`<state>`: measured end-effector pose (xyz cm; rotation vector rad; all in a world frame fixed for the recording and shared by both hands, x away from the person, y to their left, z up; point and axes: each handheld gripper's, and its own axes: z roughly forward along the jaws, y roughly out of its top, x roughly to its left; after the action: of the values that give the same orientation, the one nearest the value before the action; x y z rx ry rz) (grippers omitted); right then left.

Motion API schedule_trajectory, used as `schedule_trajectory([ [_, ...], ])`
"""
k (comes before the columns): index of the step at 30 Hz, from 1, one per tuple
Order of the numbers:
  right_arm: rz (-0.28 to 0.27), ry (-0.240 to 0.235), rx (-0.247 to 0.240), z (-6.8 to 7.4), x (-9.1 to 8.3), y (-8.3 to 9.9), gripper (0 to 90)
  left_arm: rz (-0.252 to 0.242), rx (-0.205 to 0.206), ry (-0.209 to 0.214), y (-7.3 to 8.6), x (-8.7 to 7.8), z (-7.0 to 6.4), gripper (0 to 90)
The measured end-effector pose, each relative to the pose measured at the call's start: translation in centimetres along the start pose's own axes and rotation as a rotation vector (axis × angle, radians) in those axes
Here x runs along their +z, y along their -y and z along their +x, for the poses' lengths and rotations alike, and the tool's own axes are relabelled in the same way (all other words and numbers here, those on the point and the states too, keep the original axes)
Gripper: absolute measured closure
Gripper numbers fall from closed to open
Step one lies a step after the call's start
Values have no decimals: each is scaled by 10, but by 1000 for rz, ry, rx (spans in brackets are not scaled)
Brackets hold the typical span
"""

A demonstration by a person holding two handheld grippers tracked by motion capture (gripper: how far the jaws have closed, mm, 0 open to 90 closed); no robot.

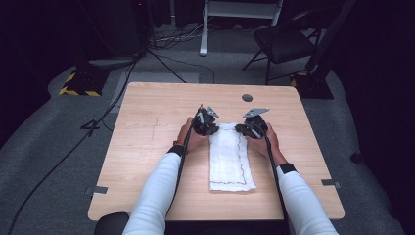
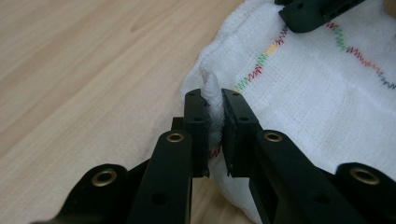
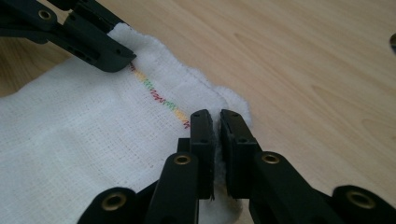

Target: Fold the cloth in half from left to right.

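White cloth [image 1: 228, 159] lies folded mid-worktop [image 1: 147, 147]; left gripper [image 2: 214, 116] and right gripper [image 3: 215, 135] fingers closed, each pinching a far corner; thin bites risk slipping if lifted unevenly.

No legible text, label, brand or number anywhere

Probably a lab: cables [image 1: 73, 147], taped stand [image 1: 80, 83].

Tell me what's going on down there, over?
Left gripper shut on the white cloth's far left corner. Right gripper shut on its far right corner. Cloth lies folded and flat on the wooden table. Nothing in the way.
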<state>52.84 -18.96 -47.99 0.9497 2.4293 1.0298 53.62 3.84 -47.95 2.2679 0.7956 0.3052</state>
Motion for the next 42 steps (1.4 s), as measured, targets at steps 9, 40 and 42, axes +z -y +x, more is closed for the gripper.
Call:
schedule_trajectory([
  [9,-85,49,-16,-3,-21,-17,847,-81,25,-44,-19,-21,-1,825],
  [40,-198,-76,-144,20,-81,-5,850,-180,201,77,-3,-76,-36,820],
  [42,-197,-98,-154,23,-84,0,850,-174,216,99,3,-77,-41,819],
])
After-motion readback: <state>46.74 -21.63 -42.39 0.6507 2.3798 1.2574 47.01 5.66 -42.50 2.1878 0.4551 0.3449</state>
